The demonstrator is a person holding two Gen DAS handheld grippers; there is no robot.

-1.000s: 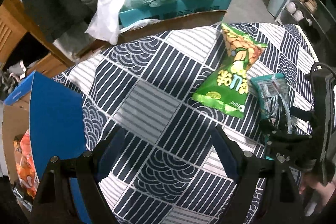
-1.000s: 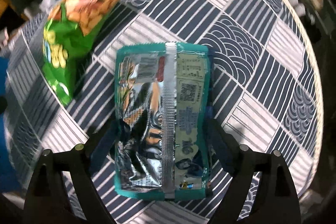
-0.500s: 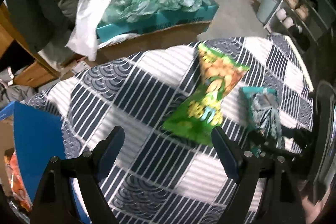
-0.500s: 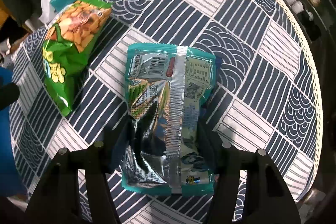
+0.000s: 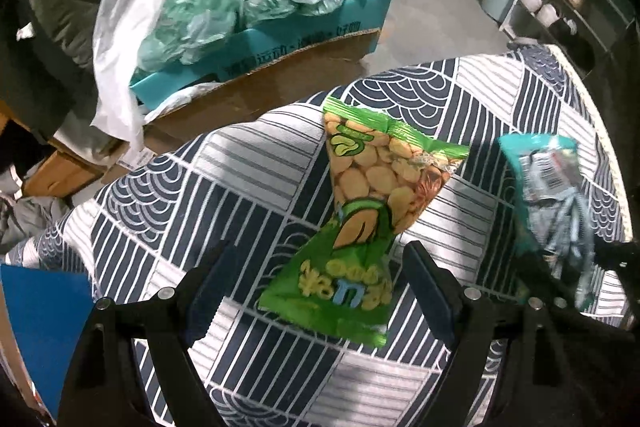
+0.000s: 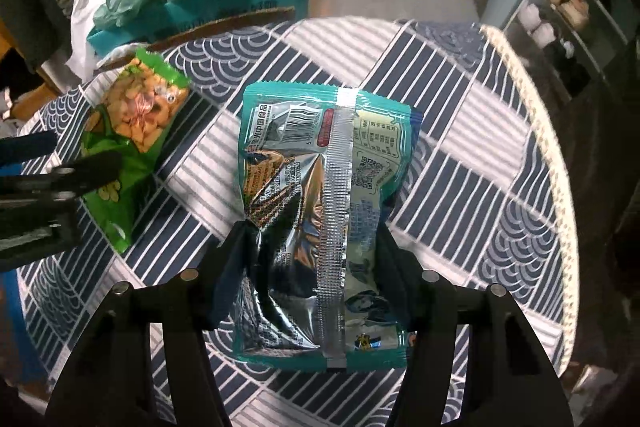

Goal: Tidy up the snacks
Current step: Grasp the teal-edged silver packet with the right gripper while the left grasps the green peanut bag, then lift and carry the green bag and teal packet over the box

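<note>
Pinching a crinkled teal foil packet (image 6: 324, 227), the right gripper (image 6: 312, 267) holds tight; the left gripper (image 5: 320, 291) gapes above a glossy green bag (image 5: 352, 227).

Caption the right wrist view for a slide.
Right gripper shut on a teal-and-silver snack packet, above the patterned tablecloth; green snack bag lies alongside.

Blue box (image 5: 44, 331) left of the left gripper (image 5: 320, 291): cut by the frame edge, contents unseen. Teal packet (image 5: 548, 211) to its right: motion-blurred, print illegible. Shelf items (image 6: 560, 7) beyond the right gripper (image 6: 312, 267): too small to identify.
</note>
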